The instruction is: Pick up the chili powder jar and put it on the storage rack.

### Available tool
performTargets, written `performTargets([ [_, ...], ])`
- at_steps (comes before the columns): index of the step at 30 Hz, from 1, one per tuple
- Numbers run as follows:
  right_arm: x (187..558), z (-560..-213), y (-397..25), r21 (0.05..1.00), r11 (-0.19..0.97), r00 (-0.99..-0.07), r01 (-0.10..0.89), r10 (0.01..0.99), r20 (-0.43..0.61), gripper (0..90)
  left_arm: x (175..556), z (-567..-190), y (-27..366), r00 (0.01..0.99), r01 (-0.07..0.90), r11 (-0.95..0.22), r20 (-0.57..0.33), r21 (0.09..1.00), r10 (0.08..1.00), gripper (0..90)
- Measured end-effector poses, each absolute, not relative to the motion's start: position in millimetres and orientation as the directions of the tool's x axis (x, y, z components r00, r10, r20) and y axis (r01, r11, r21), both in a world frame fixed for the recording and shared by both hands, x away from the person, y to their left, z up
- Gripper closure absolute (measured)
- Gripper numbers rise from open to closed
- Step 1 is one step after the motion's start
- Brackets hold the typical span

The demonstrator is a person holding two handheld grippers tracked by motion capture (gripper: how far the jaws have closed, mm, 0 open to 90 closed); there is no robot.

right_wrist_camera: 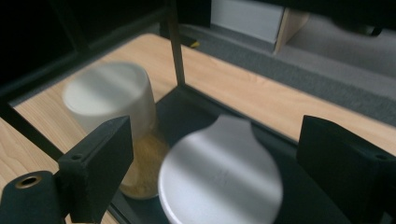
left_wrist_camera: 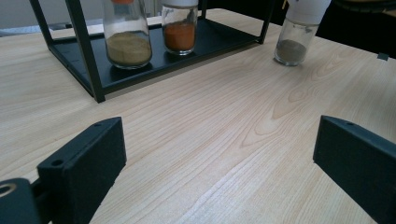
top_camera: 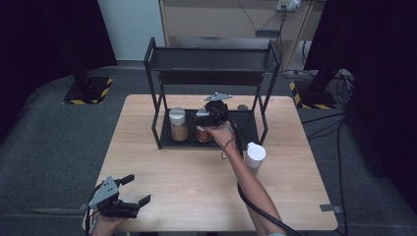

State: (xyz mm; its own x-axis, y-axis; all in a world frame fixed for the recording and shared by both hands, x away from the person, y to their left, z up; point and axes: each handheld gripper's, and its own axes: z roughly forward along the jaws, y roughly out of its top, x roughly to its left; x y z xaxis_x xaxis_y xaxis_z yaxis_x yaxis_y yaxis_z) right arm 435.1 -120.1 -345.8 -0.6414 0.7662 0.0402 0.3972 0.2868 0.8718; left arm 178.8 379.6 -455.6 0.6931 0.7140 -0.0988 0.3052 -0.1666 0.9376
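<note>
A black two-shelf rack [top_camera: 160,120] stands at the back of the wooden table. On its lower shelf are a tan-powder jar [top_camera: 178,125] [left_wrist_camera: 127,35] [right_wrist_camera: 112,107] and an orange-powder jar [top_camera: 203,133] [left_wrist_camera: 180,28]. My right gripper [top_camera: 202,118] [right_wrist_camera: 215,135] hovers open just over the orange jar's pale lid [right_wrist_camera: 222,172], one jaw on each side of it and neither touching it. My left gripper [top_camera: 137,189] [left_wrist_camera: 217,140] is open over the table's near left corner, holding nothing.
A third jar [top_camera: 255,156] [left_wrist_camera: 299,32] with a white lid and grey powder stands on the table right of the rack's front, beside the right forearm. The rack's upper shelf [top_camera: 211,59] overhangs the jars. Cables trail off the right side.
</note>
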Motion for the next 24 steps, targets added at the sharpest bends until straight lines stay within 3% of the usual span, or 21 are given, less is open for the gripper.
performTargets([
  [7,421,-318,-134,0.891,0.271,-0.67,0.364,0.74,0.049,11.0,179,-455,379,0.694,0.305,-0.169,-0.098,0.937,0.714,1.5],
  [24,352,-262,-174,0.916,0.326,-0.752,0.234,0.658,-0.043,11.3,179,-456,380,0.689,0.308,-0.162,-0.102,0.937,0.717,1.5],
])
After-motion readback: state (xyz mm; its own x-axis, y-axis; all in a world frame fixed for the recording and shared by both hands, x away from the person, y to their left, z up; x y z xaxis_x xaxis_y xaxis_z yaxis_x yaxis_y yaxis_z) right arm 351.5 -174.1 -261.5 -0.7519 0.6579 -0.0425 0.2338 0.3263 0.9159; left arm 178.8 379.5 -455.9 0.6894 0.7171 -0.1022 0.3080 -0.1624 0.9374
